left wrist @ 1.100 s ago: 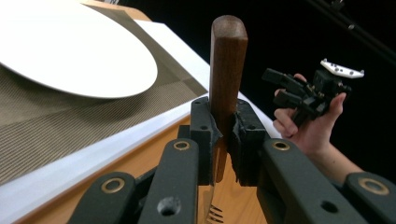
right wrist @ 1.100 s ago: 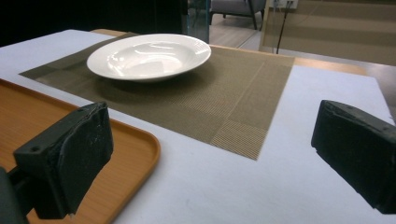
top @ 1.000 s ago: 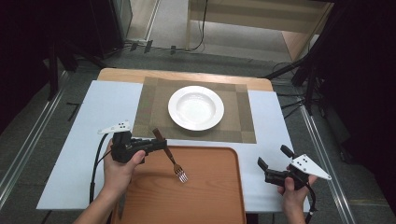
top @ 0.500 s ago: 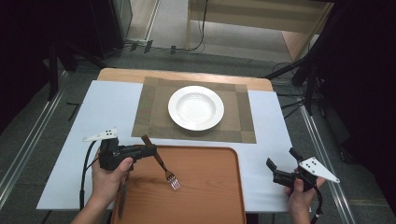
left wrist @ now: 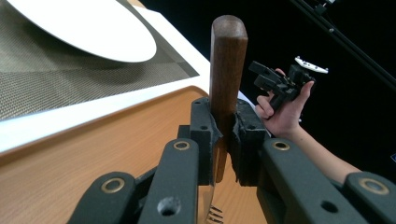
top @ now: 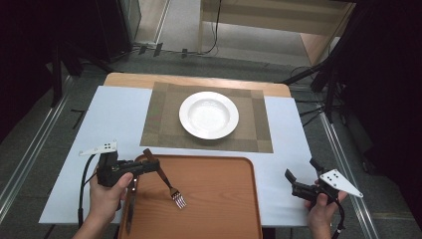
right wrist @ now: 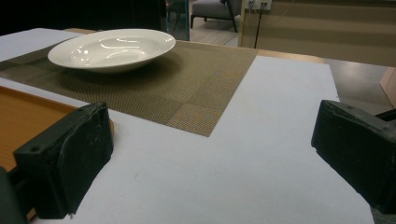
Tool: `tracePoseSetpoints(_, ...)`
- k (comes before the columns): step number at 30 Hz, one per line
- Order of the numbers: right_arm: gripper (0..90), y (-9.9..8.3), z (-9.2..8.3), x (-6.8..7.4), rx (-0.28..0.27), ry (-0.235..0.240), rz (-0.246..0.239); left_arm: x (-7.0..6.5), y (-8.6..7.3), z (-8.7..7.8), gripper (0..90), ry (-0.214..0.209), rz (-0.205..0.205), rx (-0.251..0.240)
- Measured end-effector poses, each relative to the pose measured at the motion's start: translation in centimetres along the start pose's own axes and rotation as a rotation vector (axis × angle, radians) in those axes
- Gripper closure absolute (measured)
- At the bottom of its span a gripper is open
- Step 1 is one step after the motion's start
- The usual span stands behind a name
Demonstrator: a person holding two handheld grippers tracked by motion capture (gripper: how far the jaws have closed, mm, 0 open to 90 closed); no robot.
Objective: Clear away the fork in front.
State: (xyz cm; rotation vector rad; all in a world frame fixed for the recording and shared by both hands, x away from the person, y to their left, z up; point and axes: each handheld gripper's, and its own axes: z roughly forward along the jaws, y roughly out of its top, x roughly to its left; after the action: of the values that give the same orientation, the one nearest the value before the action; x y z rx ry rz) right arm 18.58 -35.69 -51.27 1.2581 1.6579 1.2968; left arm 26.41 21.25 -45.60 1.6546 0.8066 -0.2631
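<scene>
A fork with a brown wooden handle (top: 160,174) hangs tilted over the left part of the orange-brown tray (top: 219,209), tines (top: 178,199) low over the tray floor. My left gripper (top: 152,165) is shut on that handle near its top end. In the left gripper view the handle (left wrist: 228,56) stands up between the two pads of my left gripper (left wrist: 228,116). My right gripper (top: 297,185) is held open over the white table cover right of the tray. In the right gripper view, my right gripper (right wrist: 215,154) has its jaws wide apart with nothing between them.
A white deep plate (top: 209,114) sits on a woven brown placemat (top: 159,124) behind the tray. A knife (top: 130,211) lies along the tray's left rim, beside the left hand. White cover (top: 293,144) lies bare right of the placemat.
The left hand has drawn the fork leftward and nearer, over the tray's left part. The right gripper has stayed where it was, still open.
</scene>
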Motion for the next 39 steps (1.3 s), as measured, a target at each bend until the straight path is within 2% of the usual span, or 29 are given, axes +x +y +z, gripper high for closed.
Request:
tracePoseSetpoints(6, 0.0, -0.1, 0.0, 0.0, -0.009, 0.001, 0.008, -0.1, -0.7, -0.5, 79.8, -0.011, -0.006, 0.031)
tracePoseSetpoints(8, 0.0, -0.1, -0.1, -0.1, -0.015, 0.003, 0.012, -0.2, -0.9, -0.7, 79.8, -0.002, -0.002, 0.03)
tracePoseSetpoints(14, 0.0, -0.1, -0.1, -0.2, -0.02, 0.006, 0.021, 0.0, -1.4, -0.9, 79.8, -0.02, -0.021, 0.044)
tracePoseSetpoints(20, 0.0, -0.2, -0.1, -0.1, -0.018, 0.005, 0.023, 0.1, -1.7, -0.6, 79.8, -0.049, -0.042, 0.08)
tracePoseSetpoints(24, 0.0, -0.2, -0.1, -0.1, -0.018, 0.005, 0.023, 0.5, -1.9, -0.2, 79.8, -0.072, -0.063, 0.103)
tracePoseSetpoints(29, 0.0, -0.2, 0.0, -0.1, -0.017, 0.003, 0.022, 1.5, -1.9, 0.0, 79.6, -0.084, -0.107, 0.112)
tracePoseSetpoints(32, 0.0, -0.2, 0.0, -0.1, -0.015, 0.003, 0.021, 2.2, -2.1, 0.2, 77.9, -0.033, -0.102, 0.109)
tracePoseSetpoints(34, 0.0, -0.2, 0.0, -0.1, -0.013, 0.003, 0.019, 2.7, -2.2, 0.4, 76.3, -0.021, -0.109, 0.112)
tracePoseSetpoints(37, 0.0, -0.2, 0.1, -0.1, -0.012, 0.0, 0.018, 2.9, -2.5, 0.6, 71.0, 0.084, -0.077, 0.132)
tracePoseSetpoints(39, 0.0, -0.2, 0.1, -0.1, -0.007, -0.002, 0.019, 3.0, -2.5, 0.8, 68.3, 0.105, -0.062, 0.144)
